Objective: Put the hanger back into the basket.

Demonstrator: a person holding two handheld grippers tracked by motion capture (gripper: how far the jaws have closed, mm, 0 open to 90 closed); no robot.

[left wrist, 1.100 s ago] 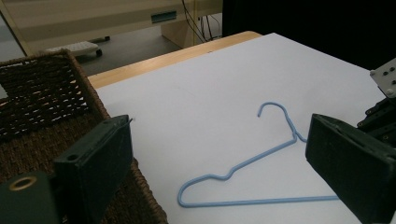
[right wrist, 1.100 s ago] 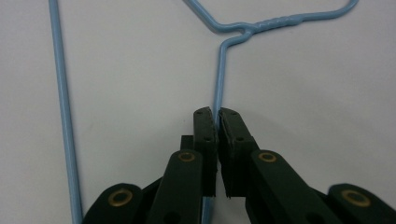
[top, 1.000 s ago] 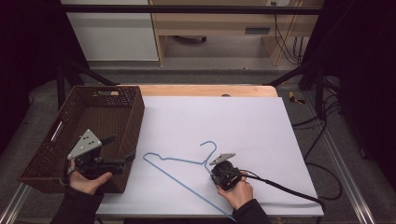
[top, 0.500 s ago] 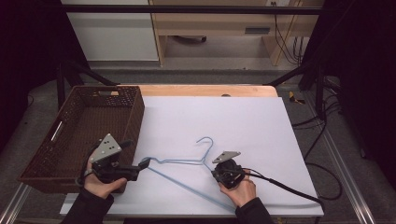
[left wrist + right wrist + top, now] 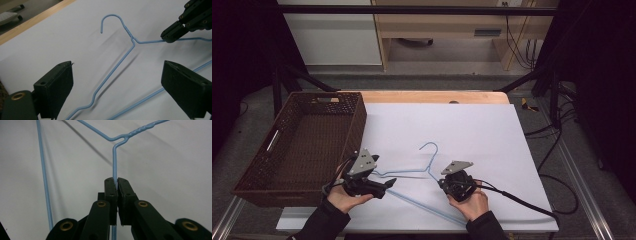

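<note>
White paper point(image 5: 472, 130) covers the table, and on its near part lies the blue wire hanger point(image 5: 412, 175), hook pointing away. At the table's left side sits the brown woven basket point(image 5: 354, 125), nothing visible inside. Farther back stand pale cabinets point(image 5: 332, 35). Right gripper point(image 5: 115, 182) is clamped tight on the hanger's shoulder wire just below the twisted neck. Left gripper point(image 5: 117, 82) has its jaws spread wide, the hanger's other shoulder between them, unpinched.

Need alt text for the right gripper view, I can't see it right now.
The right gripper is shut on a shoulder wire of the blue hanger, just below its twisted neck. The hanger's long bottom wire runs down the left side over the white table.
</note>
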